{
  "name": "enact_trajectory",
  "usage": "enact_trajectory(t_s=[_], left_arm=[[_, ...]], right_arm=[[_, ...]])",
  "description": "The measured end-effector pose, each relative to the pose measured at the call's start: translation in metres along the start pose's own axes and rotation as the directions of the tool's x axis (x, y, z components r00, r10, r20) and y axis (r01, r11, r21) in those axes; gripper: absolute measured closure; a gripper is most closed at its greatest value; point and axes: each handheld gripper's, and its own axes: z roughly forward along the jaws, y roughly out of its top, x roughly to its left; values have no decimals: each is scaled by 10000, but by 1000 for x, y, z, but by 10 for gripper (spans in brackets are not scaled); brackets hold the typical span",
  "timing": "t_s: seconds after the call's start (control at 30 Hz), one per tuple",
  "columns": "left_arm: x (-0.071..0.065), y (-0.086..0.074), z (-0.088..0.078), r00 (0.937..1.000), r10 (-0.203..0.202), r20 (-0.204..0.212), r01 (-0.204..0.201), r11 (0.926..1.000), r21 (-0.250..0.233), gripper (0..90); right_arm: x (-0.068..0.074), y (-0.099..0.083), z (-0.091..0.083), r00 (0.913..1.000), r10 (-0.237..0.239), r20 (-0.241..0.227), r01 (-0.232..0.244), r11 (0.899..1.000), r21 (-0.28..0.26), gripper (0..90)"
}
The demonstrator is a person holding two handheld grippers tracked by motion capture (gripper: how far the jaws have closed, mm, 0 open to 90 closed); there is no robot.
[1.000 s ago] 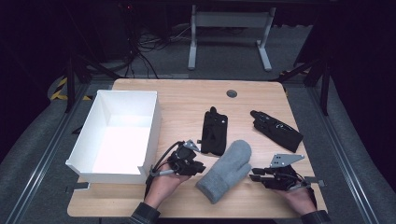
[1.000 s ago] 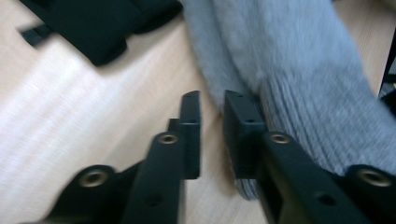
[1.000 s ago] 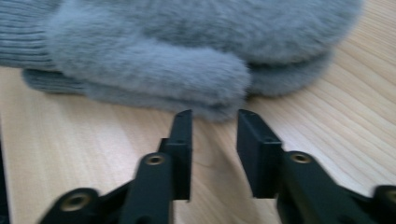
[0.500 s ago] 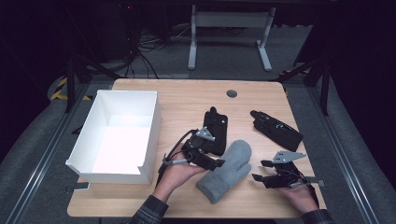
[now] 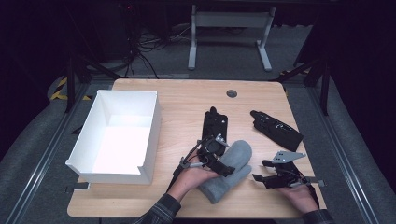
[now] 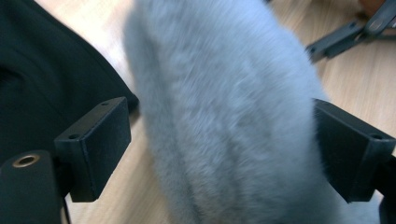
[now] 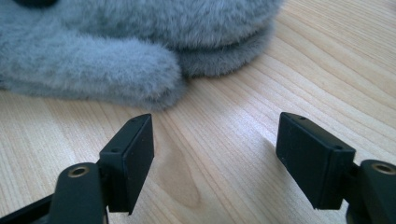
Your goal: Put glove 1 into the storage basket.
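A grey fuzzy mitten [image 5: 236, 161] lies on the wooden table near its front edge. My left gripper [image 5: 223, 157] reaches over it from the left. In the left gripper view the mitten [image 6: 224, 116] sits between the jaws of the left gripper [image 6: 222, 147], which have just been opening; a gap shows at the left pad. My right gripper [image 5: 259, 171] rests on the table to the mitten's right. Its jaws have just been opening, and the right gripper [image 7: 219, 158] stands open over bare wood, just short of the mitten's thumb [image 7: 116, 65].
A black glove [image 5: 214, 123] lies just behind the mitten and shows as a dark shape [image 6: 37, 79] in the left gripper view. A second black glove [image 5: 276, 130] lies at the right. A white open box [image 5: 154, 121] stands on the left. A round hole [image 5: 231, 93] marks the table's far edge.
My left hand has moved right, from beside the box onto the mitten, and its jaws have opened around it. The right gripper's jaws have opened while that hand stayed in place.
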Motion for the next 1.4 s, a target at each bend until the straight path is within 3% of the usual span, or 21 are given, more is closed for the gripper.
enact_trajectory(t_s=[0.27,0.4,0.43,0.57,0.7,0.8,0.9,1.07,1.4], left_arm=[[9,-9,9,9951,-489,857,466,9985,293,163],[8,-9,9,9896,-541,1333,490,9979,414,306],[8,-8,9,9887,-515,1405,450,9978,485,369],[8,-8,9,9866,-547,1534,464,9973,575,477],[7,-6,8,9856,-480,1622,361,9965,757,602],[4,-6,6,9881,-439,1471,328,9965,769,665],[1,-5,2,9902,-352,1353,278,9980,562,720],[2,-4,-4,9879,-409,1496,341,9983,477,725],[-2,3,-34,9933,-5,1155,9,10000,-32,723]], right_arm=[[0,0,-1,10000,-37,18,37,10000,-40,284],[-1,-1,-1,10000,-64,37,64,10000,-65,279],[-1,-1,0,10000,-60,29,61,10000,-56,272],[-1,-2,2,9999,-92,104,92,10000,1,255],[-1,-2,4,9996,-163,230,164,9999,-26,236],[-1,-3,5,9992,-227,332,229,9997,-59,216],[0,-4,7,9977,-393,543,399,9992,-93,187],[1,-6,9,9971,-487,578,505,9983,-289,149],[0,-6,9,9972,-503,552,519,9982,-288,147]])
